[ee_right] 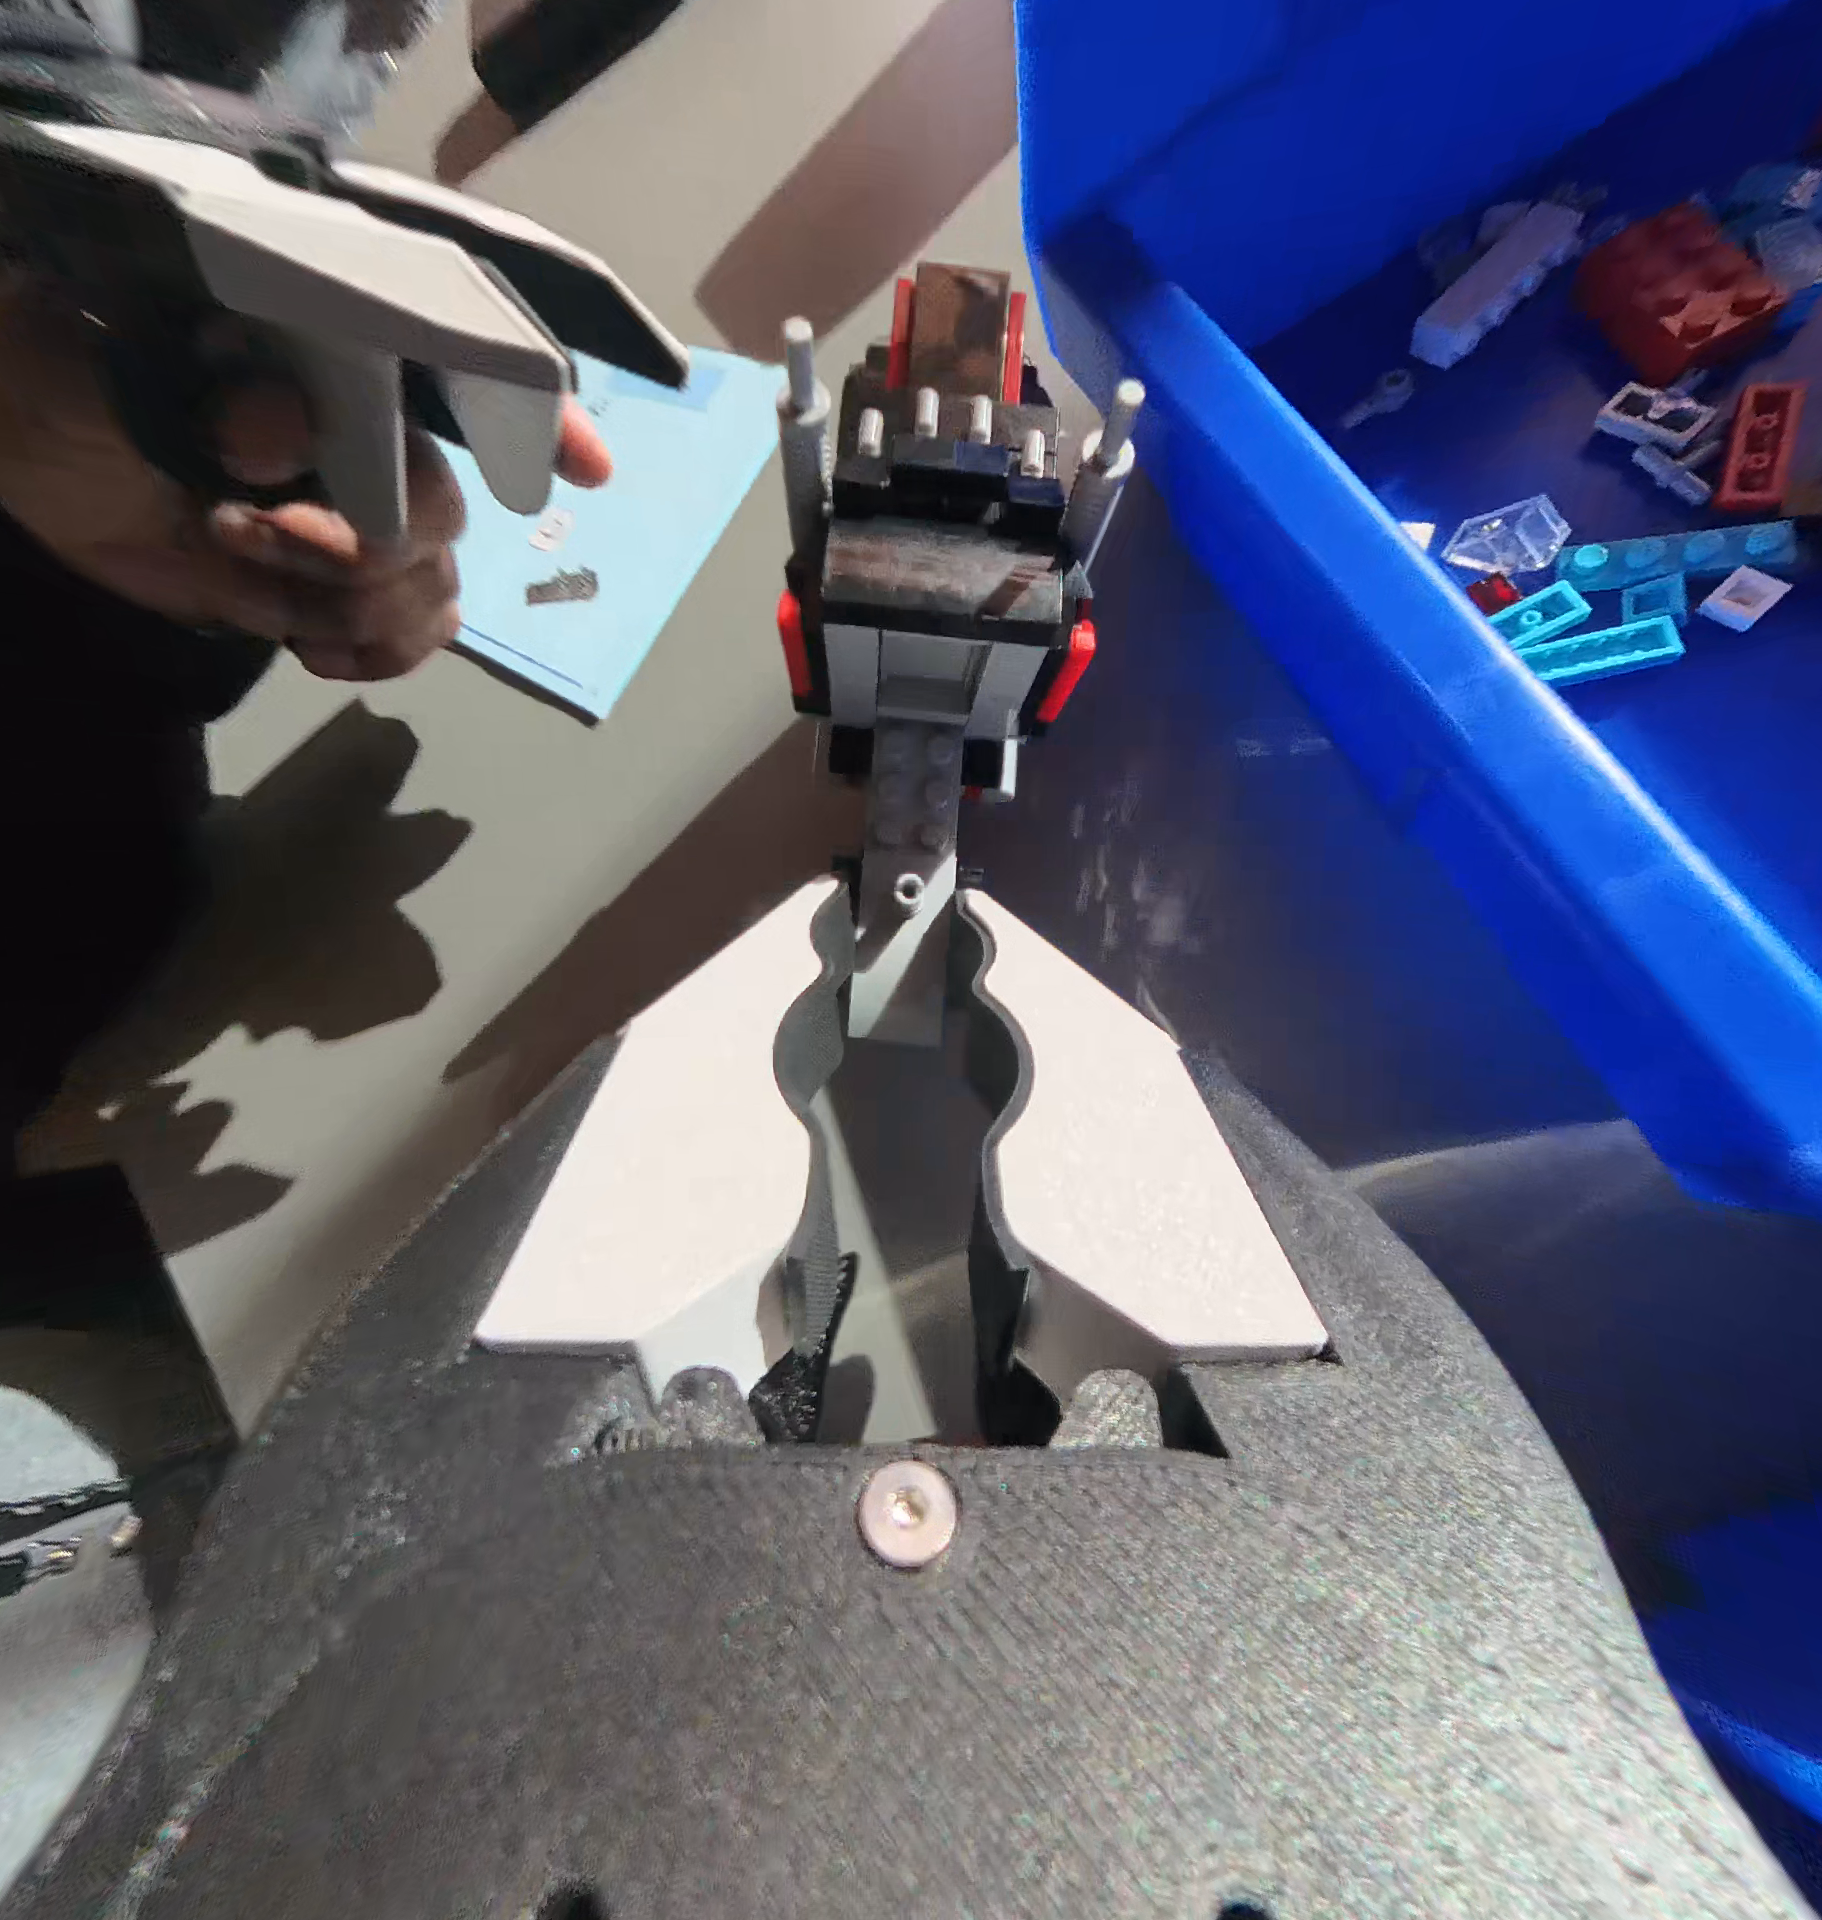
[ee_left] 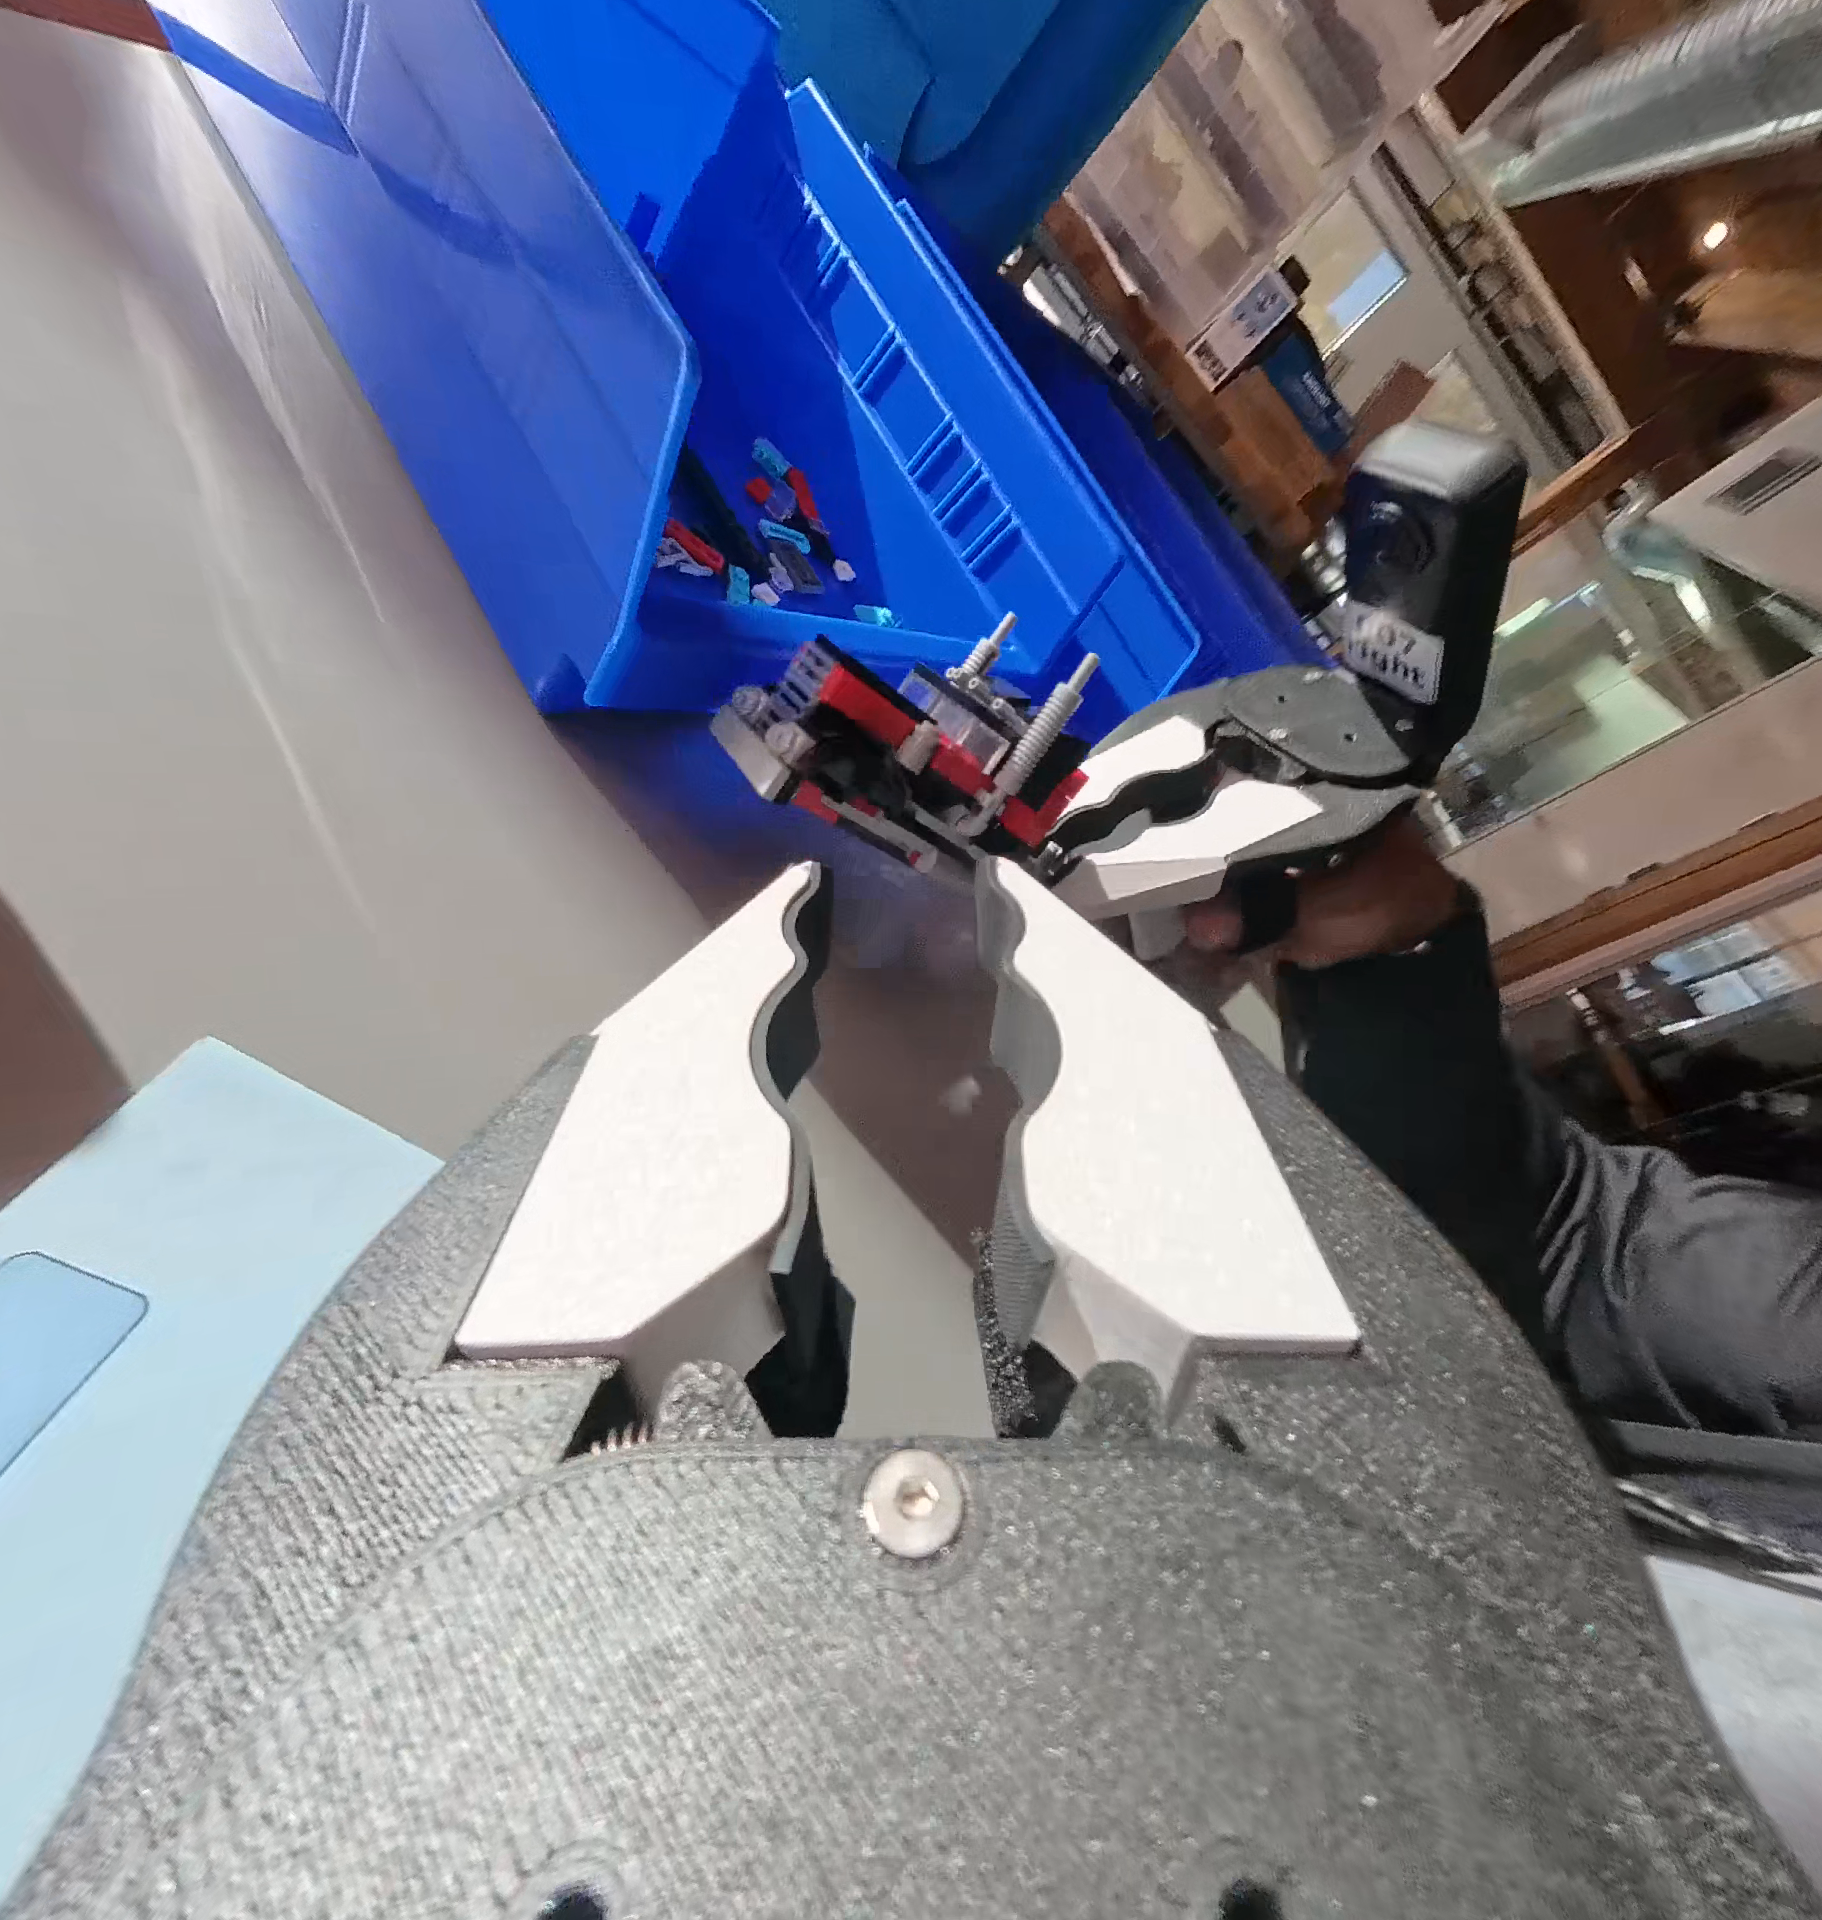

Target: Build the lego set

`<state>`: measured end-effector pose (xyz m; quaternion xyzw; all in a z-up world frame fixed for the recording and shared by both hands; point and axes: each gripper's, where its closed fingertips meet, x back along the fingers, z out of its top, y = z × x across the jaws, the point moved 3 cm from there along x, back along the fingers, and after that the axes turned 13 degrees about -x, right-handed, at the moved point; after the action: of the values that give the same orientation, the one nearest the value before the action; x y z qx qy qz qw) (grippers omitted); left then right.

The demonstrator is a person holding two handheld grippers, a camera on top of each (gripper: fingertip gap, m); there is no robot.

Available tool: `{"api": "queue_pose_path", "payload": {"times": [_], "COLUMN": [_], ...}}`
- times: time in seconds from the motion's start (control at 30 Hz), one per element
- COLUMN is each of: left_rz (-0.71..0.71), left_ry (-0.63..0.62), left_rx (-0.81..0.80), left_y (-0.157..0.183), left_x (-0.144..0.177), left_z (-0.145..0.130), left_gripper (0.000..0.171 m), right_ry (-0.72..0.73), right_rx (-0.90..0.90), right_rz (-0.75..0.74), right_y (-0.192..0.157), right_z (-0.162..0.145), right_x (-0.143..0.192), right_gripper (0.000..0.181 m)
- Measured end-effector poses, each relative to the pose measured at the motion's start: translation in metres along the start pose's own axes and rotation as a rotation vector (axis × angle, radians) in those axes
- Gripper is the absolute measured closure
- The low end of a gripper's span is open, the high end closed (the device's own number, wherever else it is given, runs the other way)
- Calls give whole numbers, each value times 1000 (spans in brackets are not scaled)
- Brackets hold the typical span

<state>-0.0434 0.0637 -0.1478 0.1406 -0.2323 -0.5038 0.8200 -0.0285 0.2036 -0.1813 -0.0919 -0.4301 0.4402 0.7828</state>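
The right gripper [ee_right: 899, 904] clamps the grey tail plate of a half-built lego truck [ee_right: 933, 582], holding it off the table beside the blue bin [ee_right: 1302, 582]. The model's long axis runs straight out from those fingers, twin grey exhaust stacks at the far end. The left gripper [ee_left: 902, 883] hovers just short of the model's side, jaws partly open and empty; it is the free hand and the nearer one for adding a part. The truck [ee_left: 886, 748] is black and grey with red trim. Loose pieces [ee_right: 1613, 582] lie in the bin; a pale blue instruction booklet [ee_right: 637, 540] rests on the table.
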Motion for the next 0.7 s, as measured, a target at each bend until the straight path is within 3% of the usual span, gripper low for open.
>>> {"api": "queue_pose_path", "payload": {"times": [0.2, 0.37, 0.5, 0.7], "left_rz": [-120, -234, -299, -390], "left_ry": [112, 185, 180, 203], "left_rx": [128, 190, 183, 159], "left_y": [13, 31, 47, 68], "left_x": [-8, -16, -25, -33], "left_z": [8, 14, 12, 12], "left_gripper": [141, 128, 111, 102], "right_ry": [156, 257, 298, 313], "right_rx": [-195, -305, -341, -337], "right_rz": [189, 331, 416, 490], "right_y": [-27, -49, -59, -70], "right_z": [5, 8, 12, 14], "right_x": [9, 16, 22, 27], "right_gripper": [163, 163, 162, 162]}}
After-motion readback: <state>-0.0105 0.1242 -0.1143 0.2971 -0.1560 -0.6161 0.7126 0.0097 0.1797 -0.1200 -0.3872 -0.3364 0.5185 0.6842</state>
